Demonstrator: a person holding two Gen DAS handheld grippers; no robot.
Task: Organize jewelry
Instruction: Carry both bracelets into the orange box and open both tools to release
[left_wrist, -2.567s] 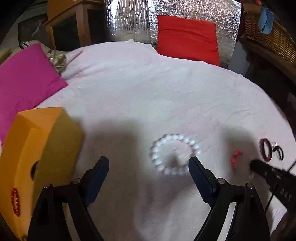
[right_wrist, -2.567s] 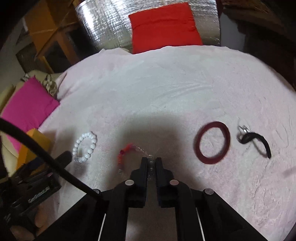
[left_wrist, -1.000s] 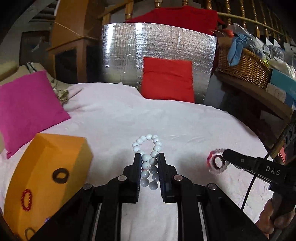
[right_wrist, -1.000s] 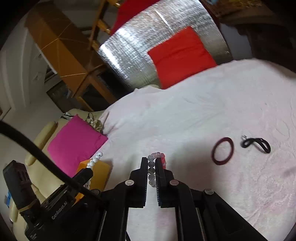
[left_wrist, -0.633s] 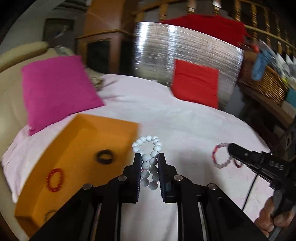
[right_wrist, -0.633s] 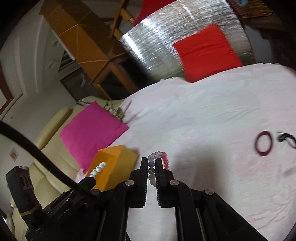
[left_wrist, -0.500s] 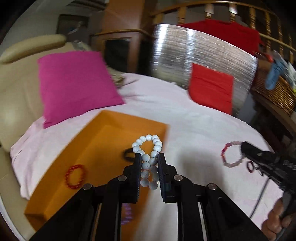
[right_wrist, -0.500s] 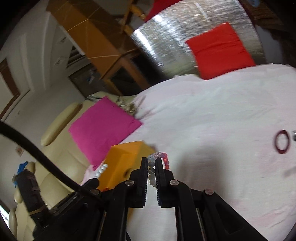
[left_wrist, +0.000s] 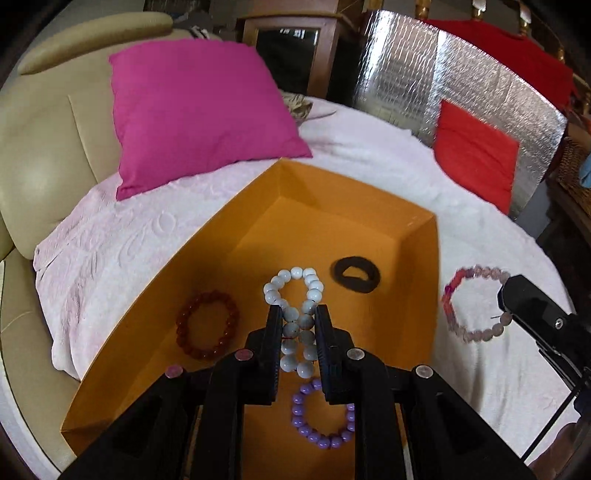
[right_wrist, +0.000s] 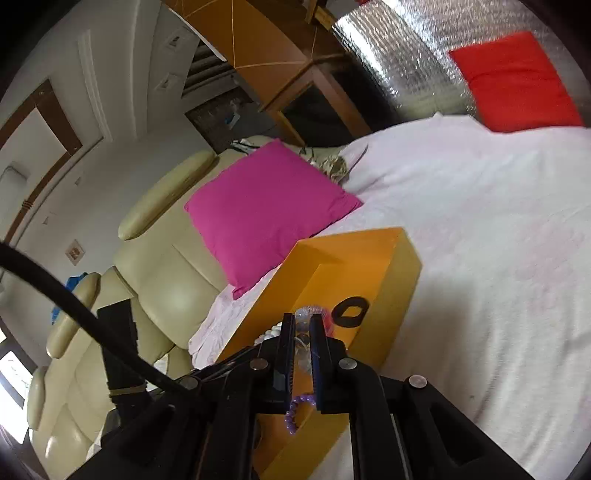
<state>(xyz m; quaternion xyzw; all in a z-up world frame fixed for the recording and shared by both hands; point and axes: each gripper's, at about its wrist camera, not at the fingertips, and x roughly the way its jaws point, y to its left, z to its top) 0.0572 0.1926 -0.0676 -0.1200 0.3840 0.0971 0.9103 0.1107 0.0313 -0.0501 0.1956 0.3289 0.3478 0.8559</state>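
My left gripper (left_wrist: 295, 314) is shut on a white bead bracelet (left_wrist: 295, 291), pinched into a figure-eight above the open orange box (left_wrist: 428, 258). Inside the box lie a dark red bead bracelet (left_wrist: 207, 328), a black hair tie (left_wrist: 356, 274) and a purple bead bracelet (left_wrist: 317, 424). My right gripper (right_wrist: 301, 321) is shut on a pink and clear bead bracelet (right_wrist: 312, 314), which hangs just right of the box's wall in the left wrist view (left_wrist: 476, 306). The right wrist view shows the orange box (right_wrist: 399, 280) just ahead, with the black hair tie (right_wrist: 351, 306) in it.
The box rests on a pale pink blanket (left_wrist: 369, 155) over a bed. A magenta pillow (left_wrist: 199, 107) leans on a cream sofa (left_wrist: 40, 147) at the left. A red cushion (left_wrist: 476, 151) stands against a silver foil panel (left_wrist: 443, 81) at the back.
Both grippers have swung left over the bed, each carrying its bracelet. The orange box has come from the left edge to directly under the left gripper, its inside now in view.
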